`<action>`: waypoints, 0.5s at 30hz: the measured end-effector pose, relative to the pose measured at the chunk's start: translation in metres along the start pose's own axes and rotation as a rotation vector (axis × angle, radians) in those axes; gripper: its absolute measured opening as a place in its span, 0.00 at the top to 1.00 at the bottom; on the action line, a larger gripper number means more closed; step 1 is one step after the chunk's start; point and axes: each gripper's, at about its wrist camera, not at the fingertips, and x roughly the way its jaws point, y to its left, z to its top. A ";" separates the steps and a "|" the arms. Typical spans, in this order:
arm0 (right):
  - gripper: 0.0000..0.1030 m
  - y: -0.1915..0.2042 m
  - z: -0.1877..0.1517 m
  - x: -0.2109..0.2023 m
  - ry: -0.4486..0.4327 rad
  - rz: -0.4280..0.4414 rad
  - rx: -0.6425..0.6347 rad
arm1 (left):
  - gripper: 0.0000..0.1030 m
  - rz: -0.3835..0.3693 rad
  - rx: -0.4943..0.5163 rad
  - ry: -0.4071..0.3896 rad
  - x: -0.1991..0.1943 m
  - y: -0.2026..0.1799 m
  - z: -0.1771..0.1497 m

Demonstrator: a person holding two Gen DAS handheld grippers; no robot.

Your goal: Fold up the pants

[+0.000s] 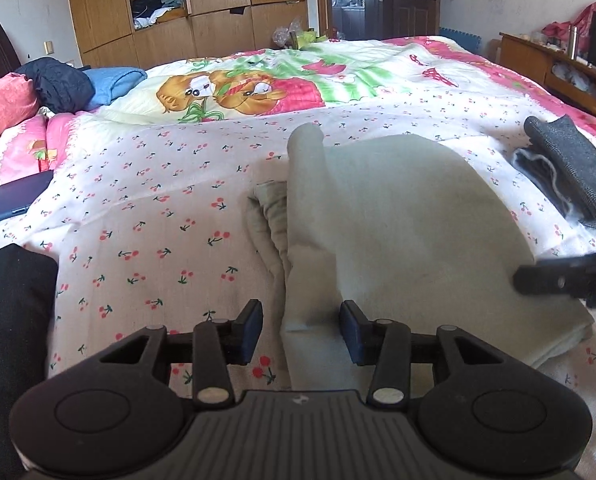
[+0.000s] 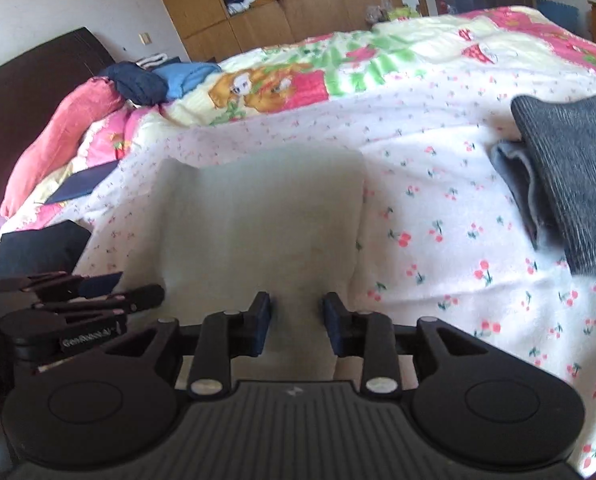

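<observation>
Pale green-grey pants lie folded on the bed, soft matte cotton, rough rectangle with a rolled, tube-like fold along the left edge and bunched layers peeking out at 9 o'clock of it. In the left wrist view the pants fill centre to 3 o'clock; in the right wrist view they sit dead centre, blurred.

Left gripper: black plastic linkage, blue rubbery pads, jaws partly apart, near edge of the pants between them, pads not pressing on cloth. Nothing held.

Right gripper: same build, jaws parted a narrower gap, fabric beneath and between, pads clear of it. Nothing held. Its black tip also pokes in at 3 o'clock of the left view.

Bed sheet is white with small cherry print, slightly wrinkled. Dark grey ribbed knit garment folded at 2 o'clock, well apart from the pants, fuzzy lighter lining showing. Cartoon-print quilt at 12 o'clock. Wooden wardrobe behind.
</observation>
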 end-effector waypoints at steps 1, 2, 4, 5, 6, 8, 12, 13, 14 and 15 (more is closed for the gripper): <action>0.69 -0.003 -0.003 -0.003 -0.004 -0.005 0.009 | 0.42 0.005 0.003 0.000 -0.002 0.000 0.000; 0.69 -0.005 -0.003 -0.007 -0.013 -0.004 0.022 | 0.42 0.009 0.005 -0.001 -0.004 0.000 0.000; 0.69 -0.007 -0.004 -0.017 -0.031 0.002 0.030 | 0.42 0.017 0.008 0.000 -0.008 0.001 0.000; 0.69 -0.007 -0.004 -0.020 -0.034 -0.003 0.019 | 0.42 0.022 0.008 0.001 -0.010 0.001 0.000; 0.69 -0.007 -0.004 -0.022 -0.030 -0.015 0.007 | 0.42 0.031 0.007 0.002 -0.014 0.002 0.000; 0.69 -0.008 -0.007 -0.023 -0.010 -0.038 0.009 | 0.42 0.046 -0.005 0.001 -0.021 0.002 0.000; 0.69 -0.003 -0.017 -0.041 -0.041 -0.028 0.034 | 0.42 0.060 -0.023 -0.004 -0.040 0.000 -0.006; 0.69 0.000 -0.020 -0.046 -0.048 -0.023 0.029 | 0.42 0.058 -0.027 -0.004 -0.044 -0.002 -0.008; 0.69 0.004 -0.023 -0.050 -0.050 -0.016 0.017 | 0.42 0.056 -0.029 -0.005 -0.047 -0.003 -0.010; 0.69 0.006 -0.026 -0.052 -0.051 -0.013 0.009 | 0.42 0.055 -0.029 -0.004 -0.051 -0.005 -0.012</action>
